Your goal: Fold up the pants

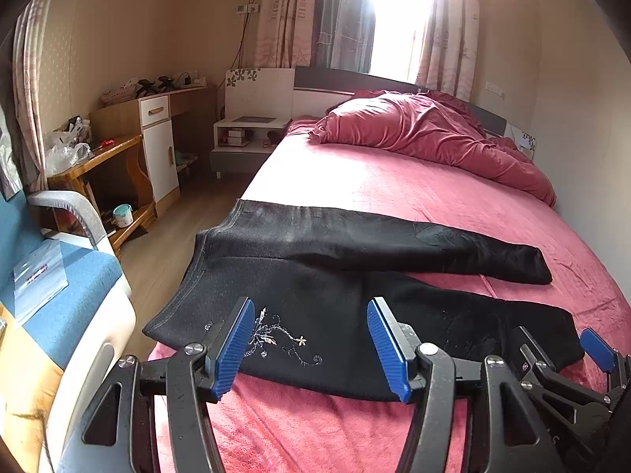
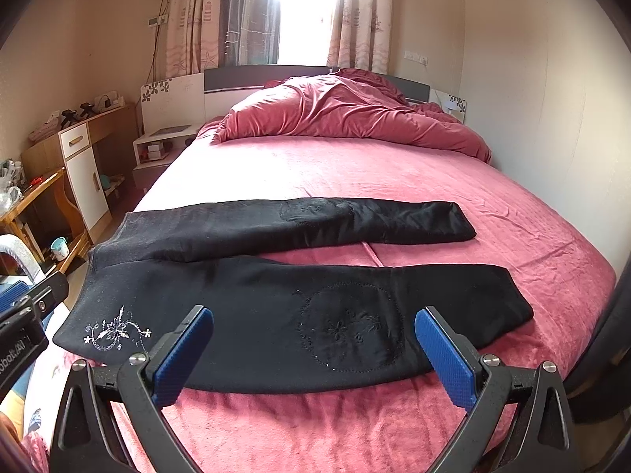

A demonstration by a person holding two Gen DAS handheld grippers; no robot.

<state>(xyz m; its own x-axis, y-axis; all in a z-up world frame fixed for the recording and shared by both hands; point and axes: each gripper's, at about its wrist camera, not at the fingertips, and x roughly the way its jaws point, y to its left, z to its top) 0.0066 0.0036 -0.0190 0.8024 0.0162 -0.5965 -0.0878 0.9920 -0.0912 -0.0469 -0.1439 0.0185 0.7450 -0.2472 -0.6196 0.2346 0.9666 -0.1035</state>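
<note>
Two claws: both spread wide, blue ribbed pads apart, nothing held between them.
Bed (image 2: 394,173): pink plush sheet, broad bare stretch between the pants and the crumpled quilt (image 2: 347,110) at the head end; a bare strip also runs along the near edge.
Pants (image 2: 256,315): black, soft matte knit, laid flat across the bed near its foot edge, waistband at the left edge and partly overhanging it, two legs splayed toward the right edge with a pink wedge of sheet between them.
Near leg: stitched circular flower motif at mid-length; silver floral embroidery (image 2: 116,331) by the waist.
Left gripper (image 1: 311,349): jaws wide, poised over the near hem by the embroidery; contact with the cloth cannot be told.
Right gripper (image 2: 315,358): jaws wide, straddling the near leg's lower hem around the circular motif; contact cannot be told.
Room at left: wood floor (image 1: 177,236), blue chair (image 1: 63,295), desk (image 1: 118,149).
</note>
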